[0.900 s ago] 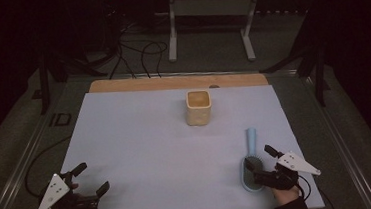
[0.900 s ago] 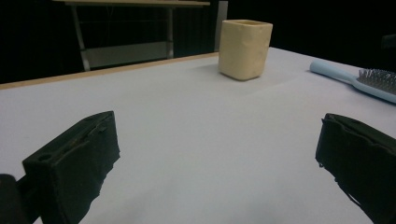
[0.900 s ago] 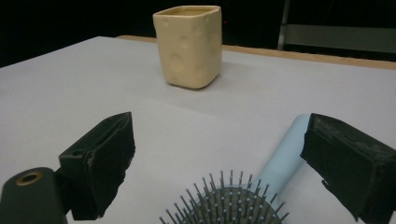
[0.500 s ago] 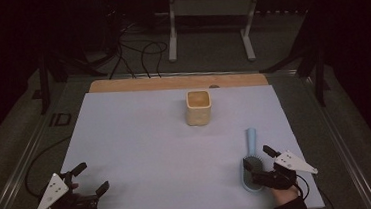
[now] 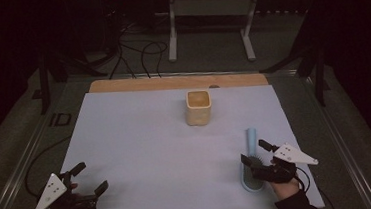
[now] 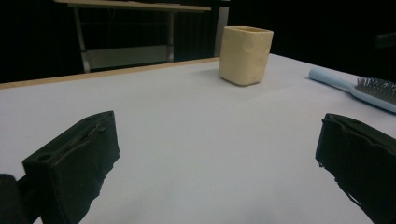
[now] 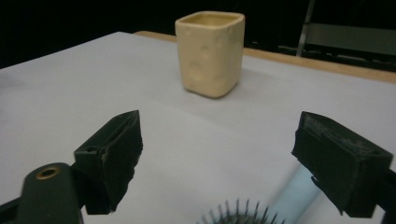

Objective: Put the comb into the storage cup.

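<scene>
A cream square cup (image 5: 198, 107) stands upright at the back middle of the white sheet (image 5: 141, 138). A light blue hairbrush (image 5: 251, 138) lies at the front right, bristles up and handle pointing away from me. My right gripper (image 5: 254, 153) hovers over the brush head, open, with its jaws on either side and nothing pinched. In the right gripper view, that gripper (image 7: 224, 158) frames the cup (image 7: 211, 53), and the brush bristles (image 7: 233, 215) poke up below. My left gripper (image 5: 90, 178) rests open at the front left. In the left gripper view, my left gripper (image 6: 215, 177) faces the cup (image 6: 245, 55) and the hairbrush (image 6: 362, 91).
A wooden strip (image 5: 171, 82) borders the sheet's far edge. Beyond it, a metal stand (image 5: 209, 12) and loose cables (image 5: 139, 53) sit on the dark floor. Metal rails (image 5: 22, 162) run along both sides of the table.
</scene>
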